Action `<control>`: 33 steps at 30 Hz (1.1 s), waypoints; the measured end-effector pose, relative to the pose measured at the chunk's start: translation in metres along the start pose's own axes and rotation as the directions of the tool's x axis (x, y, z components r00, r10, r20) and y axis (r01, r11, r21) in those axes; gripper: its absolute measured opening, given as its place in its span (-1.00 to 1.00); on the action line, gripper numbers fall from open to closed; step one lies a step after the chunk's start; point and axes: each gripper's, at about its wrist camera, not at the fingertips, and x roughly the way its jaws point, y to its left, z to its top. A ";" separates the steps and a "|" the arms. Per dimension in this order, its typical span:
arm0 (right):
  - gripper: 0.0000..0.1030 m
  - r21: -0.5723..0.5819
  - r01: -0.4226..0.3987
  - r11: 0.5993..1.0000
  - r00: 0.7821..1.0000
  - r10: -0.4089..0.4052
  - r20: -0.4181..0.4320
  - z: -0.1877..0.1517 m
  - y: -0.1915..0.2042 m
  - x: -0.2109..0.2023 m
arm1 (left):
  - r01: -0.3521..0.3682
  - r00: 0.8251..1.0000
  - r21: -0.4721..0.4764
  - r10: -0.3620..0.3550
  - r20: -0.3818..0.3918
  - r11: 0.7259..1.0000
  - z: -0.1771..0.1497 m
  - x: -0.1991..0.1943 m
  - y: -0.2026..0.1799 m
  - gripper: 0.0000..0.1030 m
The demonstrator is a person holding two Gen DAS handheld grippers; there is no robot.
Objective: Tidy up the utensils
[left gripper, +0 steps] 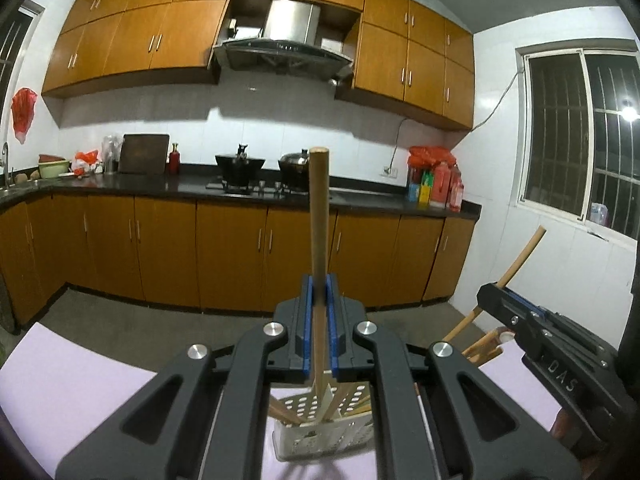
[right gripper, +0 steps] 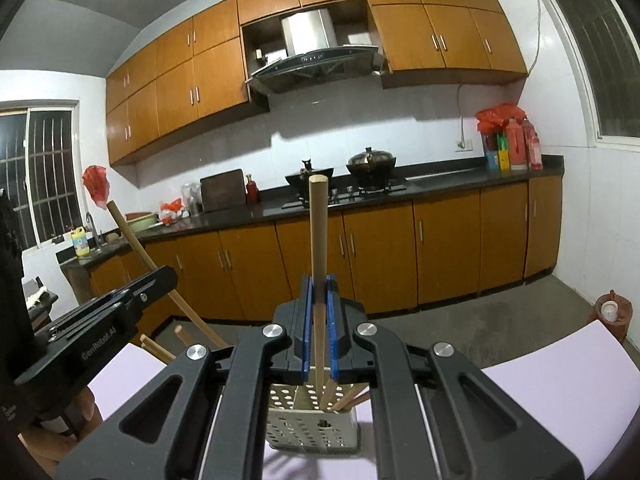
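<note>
Your left claw (left gripper: 320, 300) has its blue-padded jaws pressed together on a round pale wooden stick (left gripper: 320, 216), which stands nearly upright between the pads, its blunt top well above them. Your right claw (right gripper: 319, 300) pinches a second round wooden stick (right gripper: 318, 232) the same way, upright and clamped.

Directly below each claw, seen through the frame of the linkage, sits a white perforated plastic utensil holder (left gripper: 320, 436). In it lean several more wooden sticks (left gripper: 280, 412), fanned out to either side, their upper ends resting against the rim. The lower end of the stick your left claw grips runs down into the holder's mouth; in the right wrist view the gripped stick likewise reaches down into the holder (right gripper: 312, 428) among the others. Whether either tip touches the bottom cannot be told.

The holder stands on a pale lilac tabletop (left gripper: 80, 392). Its far edge lies just ahead of the claws, and beyond it the grey concrete floor (left gripper: 160, 320) is bare as far as the orange wooden base cabinets (left gripper: 232, 256). To the right of your left claw the right claw (left gripper: 516, 304) is close, its stick tilted outward, so sideways room between the two is tight. Bare tabletop spreads to the left of the left claw and to the right of the right.
</note>
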 end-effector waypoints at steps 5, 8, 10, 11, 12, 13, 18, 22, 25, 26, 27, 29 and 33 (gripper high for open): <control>-0.78 -0.001 -0.007 1.000 0.999 0.007 -0.034 0.000 0.001 0.001 | 0.005 1.000 -0.034 -0.006 -0.026 0.999 -0.004 0.002 0.010 -0.75; -0.33 -0.009 0.006 1.000 1.000 -0.006 -0.005 0.004 0.001 -0.009 | 0.005 1.000 -0.048 -0.005 -0.009 0.999 0.001 -0.004 0.016 -0.52; -0.32 -0.013 0.010 1.000 1.000 -0.010 0.005 0.008 0.001 -0.015 | 0.006 1.000 -0.051 -0.005 0.005 0.999 0.004 -0.012 0.018 -0.45; -0.32 -0.013 0.011 1.000 1.000 -0.011 0.009 0.010 0.001 -0.016 | 0.006 1.000 -0.053 -0.005 0.012 0.999 0.005 -0.016 0.018 -0.43; -0.32 -0.014 0.013 1.000 1.000 -0.013 0.014 0.012 0.000 -0.020 | 0.007 1.000 -0.056 -0.006 0.018 0.998 0.007 -0.021 0.020 -0.39; -0.31 -0.016 0.016 1.000 1.000 -0.015 0.017 0.012 0.000 -0.022 | 0.007 1.000 -0.058 -0.006 0.023 0.998 0.007 -0.026 0.020 -0.32; 0.08 -0.043 0.048 0.998 0.998 -0.047 0.041 0.008 0.002 -0.050 | -0.016 0.999 -0.046 0.018 0.051 0.999 0.002 -0.061 0.029 0.07; 0.46 -0.058 0.072 0.996 0.997 -0.071 0.015 -0.006 0.005 -0.062 | -0.055 0.998 -0.025 0.056 0.042 0.998 -0.015 -0.087 0.035 0.50; 0.80 -0.058 0.085 0.995 0.996 -0.086 -0.008 -0.020 0.005 -0.070 | -0.095 0.995 0.002 0.095 0.033 0.995 -0.030 -0.102 0.038 0.80; 0.83 -0.061 0.089 0.994 0.996 -0.091 -0.014 -0.024 0.006 -0.071 | -0.113 0.993 0.017 0.112 0.026 0.993 -0.038 -0.107 0.039 0.82; 0.87 -0.068 0.096 0.993 0.995 -0.098 -0.023 -0.030 0.007 -0.073 | -0.127 0.992 0.028 0.126 0.016 0.992 -0.045 -0.112 0.040 0.86; 0.93 -0.083 0.114 0.990 0.992 -0.118 -0.040 -0.041 0.009 -0.075 | -0.138 0.990 0.037 0.138 -0.001 0.990 -0.056 -0.117 0.041 0.92; 0.97 -0.090 0.131 0.987 0.987 -0.139 -0.081 -0.060 0.012 -0.077 | -0.160 0.986 0.047 0.162 -0.037 0.986 -0.081 -0.128 0.043 0.92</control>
